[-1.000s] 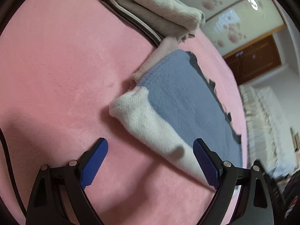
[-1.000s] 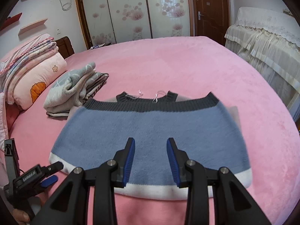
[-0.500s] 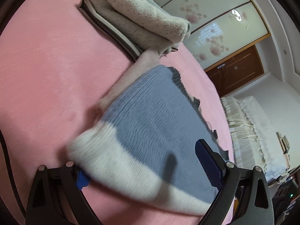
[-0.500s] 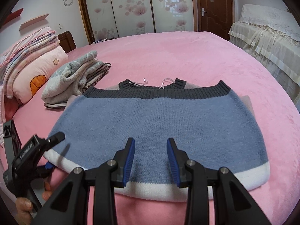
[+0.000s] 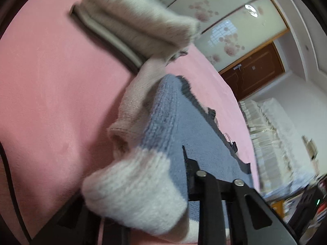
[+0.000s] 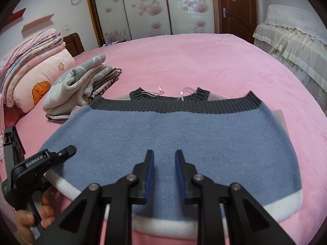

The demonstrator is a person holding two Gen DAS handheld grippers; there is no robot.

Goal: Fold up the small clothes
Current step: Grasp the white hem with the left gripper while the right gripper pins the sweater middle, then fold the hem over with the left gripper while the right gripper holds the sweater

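A small blue knit sweater (image 6: 173, 134) with a dark grey collar band and a white hem lies flat on the pink bed. My left gripper (image 6: 59, 159) is shut on the sweater's near-left hem corner (image 5: 143, 187) and lifts it slightly; the white hem bunches over the fingers. A pale pink sleeve (image 5: 134, 102) shows under the lifted edge. My right gripper (image 6: 163, 171) hovers over the sweater's near middle, jaws a little apart and empty.
A stack of folded clothes (image 6: 81, 85) lies on the bed at the left, also in the left wrist view (image 5: 139, 26). Pillows and quilts (image 6: 34, 67) sit at far left. Covered furniture (image 6: 294, 40) stands at right, wardrobe doors (image 6: 147, 8) behind.
My left gripper moved in onto the sweater's hem corner and shut on it, raising the corner. The right gripper stayed in place above the sweater.
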